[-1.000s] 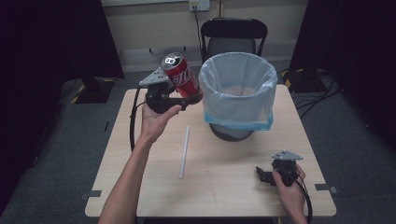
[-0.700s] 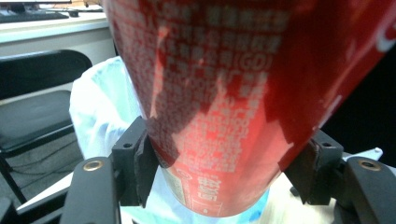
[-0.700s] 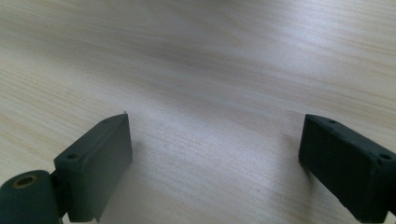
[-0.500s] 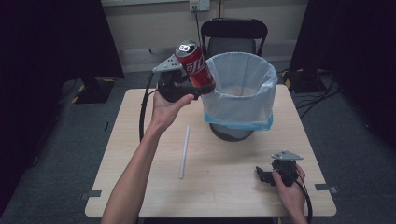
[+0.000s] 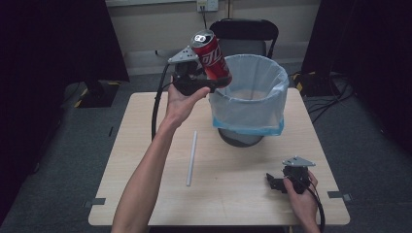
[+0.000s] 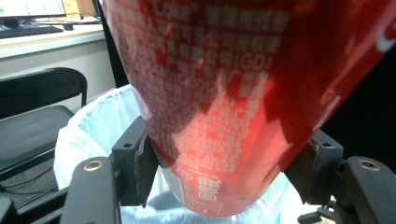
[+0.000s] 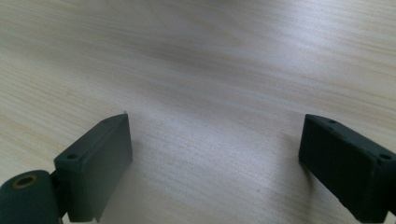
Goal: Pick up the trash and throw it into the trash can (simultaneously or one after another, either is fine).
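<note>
We grip one red can (image 5: 210,55) in our left gripper (image 5: 206,82), upper centre of the frame, tilted at the near rim of the one lined bin (image 5: 252,104). Released too early, it could strike the rim and fall outside. One white tube (image 5: 192,158) lies mid-table; our right gripper (image 5: 274,182) rests wide apart, lower right.

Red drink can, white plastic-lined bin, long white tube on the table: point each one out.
Red drink can (image 5: 212,57), high view, its printed side.
White plastic-lined bin (image 5: 252,112), high view, its front wall.
Long white tube (image 5: 192,158), high view, its middle.
</note>
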`<state>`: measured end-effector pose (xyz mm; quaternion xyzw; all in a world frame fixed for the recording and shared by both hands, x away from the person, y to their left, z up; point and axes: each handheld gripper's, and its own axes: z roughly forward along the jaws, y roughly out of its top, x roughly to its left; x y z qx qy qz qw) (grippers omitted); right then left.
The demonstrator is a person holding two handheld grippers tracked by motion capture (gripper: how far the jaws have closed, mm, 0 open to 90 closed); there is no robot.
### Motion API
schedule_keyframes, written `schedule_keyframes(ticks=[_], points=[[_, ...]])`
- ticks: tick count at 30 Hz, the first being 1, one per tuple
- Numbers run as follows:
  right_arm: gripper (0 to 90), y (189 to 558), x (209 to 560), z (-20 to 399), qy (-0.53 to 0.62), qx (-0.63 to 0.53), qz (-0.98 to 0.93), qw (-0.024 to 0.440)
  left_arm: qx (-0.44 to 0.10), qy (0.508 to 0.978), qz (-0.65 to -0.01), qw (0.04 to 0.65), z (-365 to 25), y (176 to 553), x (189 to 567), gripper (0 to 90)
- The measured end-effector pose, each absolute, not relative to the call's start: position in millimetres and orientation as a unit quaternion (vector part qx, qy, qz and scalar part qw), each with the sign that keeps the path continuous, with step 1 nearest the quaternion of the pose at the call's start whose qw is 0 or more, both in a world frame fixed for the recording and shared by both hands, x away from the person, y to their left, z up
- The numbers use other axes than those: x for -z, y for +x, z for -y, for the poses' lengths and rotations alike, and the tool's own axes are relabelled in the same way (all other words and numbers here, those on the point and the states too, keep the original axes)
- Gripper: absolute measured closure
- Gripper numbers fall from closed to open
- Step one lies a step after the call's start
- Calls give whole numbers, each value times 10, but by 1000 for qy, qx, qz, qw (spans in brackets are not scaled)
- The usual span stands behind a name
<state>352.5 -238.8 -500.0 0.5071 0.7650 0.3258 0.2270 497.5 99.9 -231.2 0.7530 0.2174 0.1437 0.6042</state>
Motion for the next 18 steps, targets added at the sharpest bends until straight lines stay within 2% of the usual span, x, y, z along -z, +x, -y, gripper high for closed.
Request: schedule_keyframes(ticks=[18], points=[[88,3525,5000,2388,507,-326,-765,227,-116,773,-210,588,-677,5222,2376,337]])
